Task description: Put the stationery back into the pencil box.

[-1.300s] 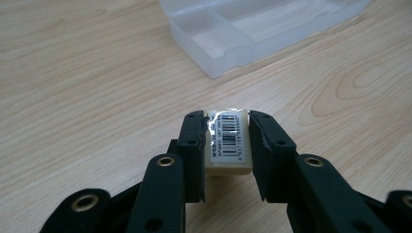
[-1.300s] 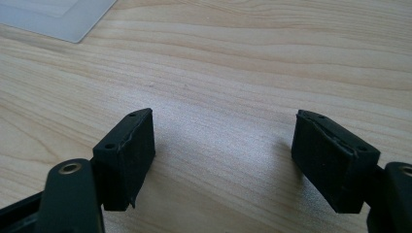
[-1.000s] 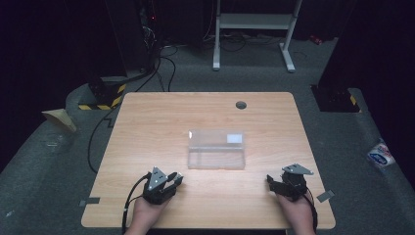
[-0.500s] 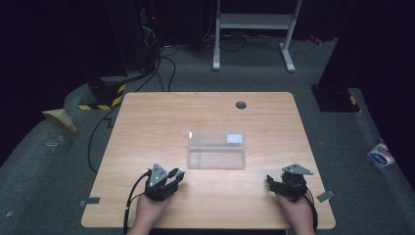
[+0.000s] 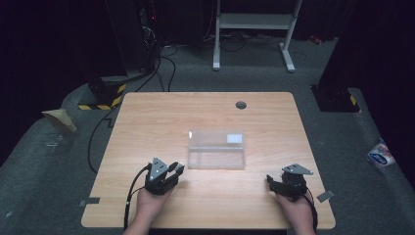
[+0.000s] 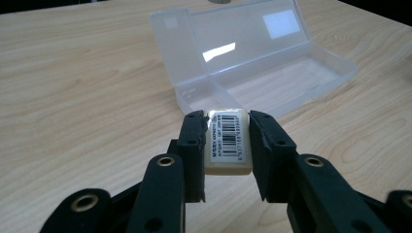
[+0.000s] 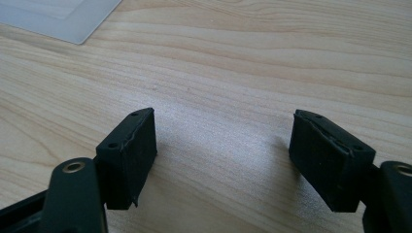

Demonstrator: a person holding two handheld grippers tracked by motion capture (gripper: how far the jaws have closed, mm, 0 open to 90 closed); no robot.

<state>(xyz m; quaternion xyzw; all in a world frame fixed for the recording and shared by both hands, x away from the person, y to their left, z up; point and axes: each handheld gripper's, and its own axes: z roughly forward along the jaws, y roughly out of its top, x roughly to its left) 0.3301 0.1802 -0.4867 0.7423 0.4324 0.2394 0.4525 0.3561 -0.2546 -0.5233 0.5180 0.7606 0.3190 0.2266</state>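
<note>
1. Eraser (image 6: 227, 141) – small cream block w/ white barcode label on top. Pinched between the fingers (image 6: 194, 145) of the left gripper (image 5: 172, 170), one pad on each long side. Sits at near left corner of the box, just short of it, above the table (image 5: 161, 122).

2. Box (image 5: 217, 149) – clear plastic, oblong, hinged lid standing open at the back; white sticker on the lid. Placed approx. mid-table, slightly toward the person. Nothing seen inside the tray in the left gripper view. A corner of it shows at top left of the right gripper view (image 7: 63, 19).

3. Left gripper – black, grey three-cornered plate on top, cable trailing off near table edge. Held in left hand (image 5: 149, 205), near-left of table, tips pointing toward the box.

4. Right gripper (image 5: 274, 182) – black, grey plate on top, held in right hand (image 5: 296, 210) at near-right of table, well apart from the box. Fingers (image 7: 131, 155) spread wide, nothing between them, bare wood underneath.

5. Table – light wood, round dark grommet (image 5: 241, 105) near far edge.
</note>
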